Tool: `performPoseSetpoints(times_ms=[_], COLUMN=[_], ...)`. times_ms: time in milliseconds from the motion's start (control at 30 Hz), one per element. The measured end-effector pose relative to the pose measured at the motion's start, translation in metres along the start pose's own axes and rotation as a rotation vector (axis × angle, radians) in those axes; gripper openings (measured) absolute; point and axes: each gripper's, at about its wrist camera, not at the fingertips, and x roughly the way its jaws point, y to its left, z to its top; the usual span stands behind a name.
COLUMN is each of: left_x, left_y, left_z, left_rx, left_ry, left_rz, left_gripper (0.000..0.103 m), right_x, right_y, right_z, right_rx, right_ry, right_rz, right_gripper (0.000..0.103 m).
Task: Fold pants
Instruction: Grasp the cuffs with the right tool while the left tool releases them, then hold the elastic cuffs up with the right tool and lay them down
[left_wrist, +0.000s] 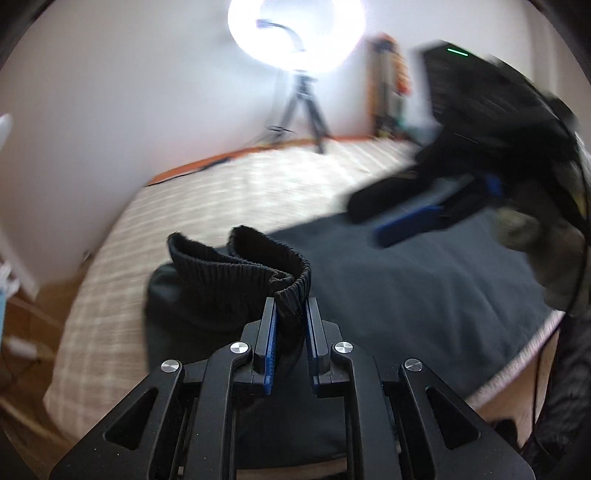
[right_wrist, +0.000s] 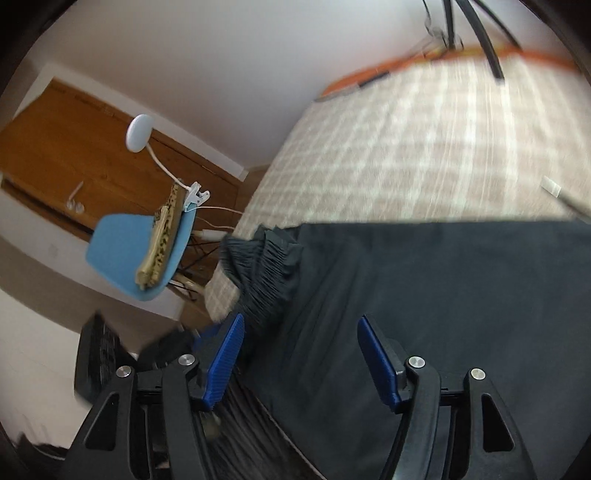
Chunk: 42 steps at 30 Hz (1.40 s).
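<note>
Pinched between the pressed-together fingers of the left claw (left_wrist: 290, 314), the ribbed waistband (left_wrist: 236, 266) of the dark pants (right_wrist: 424, 295) lifts off the bed (right_wrist: 424, 147) near its edge, the legs running away toward the right claw (right_wrist: 301, 354), which hovers spread and empty above the cloth

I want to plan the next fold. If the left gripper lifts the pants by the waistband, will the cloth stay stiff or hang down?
The pants will probably hang limp: the waistband already curls and bunches above the left gripper. They look light, since one pinch holds the band up. The gathered elastic should grip the ribbed fingers well, so slipping seems unlikely.
</note>
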Motion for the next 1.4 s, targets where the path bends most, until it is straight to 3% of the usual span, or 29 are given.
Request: performPoseSetpoints(times_ms=[133, 333, 567, 633, 700, 833, 1000, 1067, 1133, 1300, 1400], left_x=[0.006, 0.009, 0.009, 0.007, 0.005, -0.004, -0.031, -0.04, -0.048, -0.037, -0.024], left_y=[-0.029, -0.062, -0.093, -0.091, -0.089, -0.083, -0.044, -0.019, 0.009, 0.076, 0.093], left_z=[0.001, -0.002, -0.011, -0.014, -0.014, -0.01, -0.001, 0.004, 0.008, 0.007, 0.007], left_rx=[0.081, 0.253, 0.374, 0.37, 0.361, 0.331, 0.149, 0.058, -0.052, -0.285, -0.363], left_ry=[0.002, -0.016, -0.028, -0.029, -0.03, -0.014, 0.022, 0.03, 0.023, 0.047, 0.075], left_rz=[-0.029, -0.006, 0.008, -0.005, -0.02, -0.072, -0.215, -0.251, -0.246, -0.179, -0.201], left_gripper=[0.012, 0.012, 0.012, 0.012, 0.012, 0.013, 0.016, 0.031, 0.039, 0.044, 0.044], right_x=[0.013, 0.02, 0.027, 0.03, 0.03, 0.017, -0.008, -0.018, -0.028, -0.05, -0.067], right_y=[-0.025, -0.028, -0.019, -0.02, -0.024, -0.032, -0.029, -0.03, -0.032, -0.032, -0.032], right_z=[-0.012, -0.014, -0.006, -0.007, -0.007, -0.008, -0.011, -0.012, -0.014, -0.02, -0.025], right_rx=[0.112, 0.132, 0.064, 0.052, 0.058, 0.096, 0.084, 0.08, 0.073, 0.056, 0.049], right_ry=[0.023, 0.04, 0.099, 0.114, 0.123, 0.066, -0.021, -0.039, -0.058, -0.091, -0.109], right_rz=[0.069, 0.106, -0.047, -0.096, -0.106, -0.079, -0.057, -0.055, -0.068, -0.111, -0.144], right_gripper=[0.071, 0.072, 0.072, 0.059, 0.031, 0.018, 0.017, 0.017, 0.017, 0.017, 0.017])
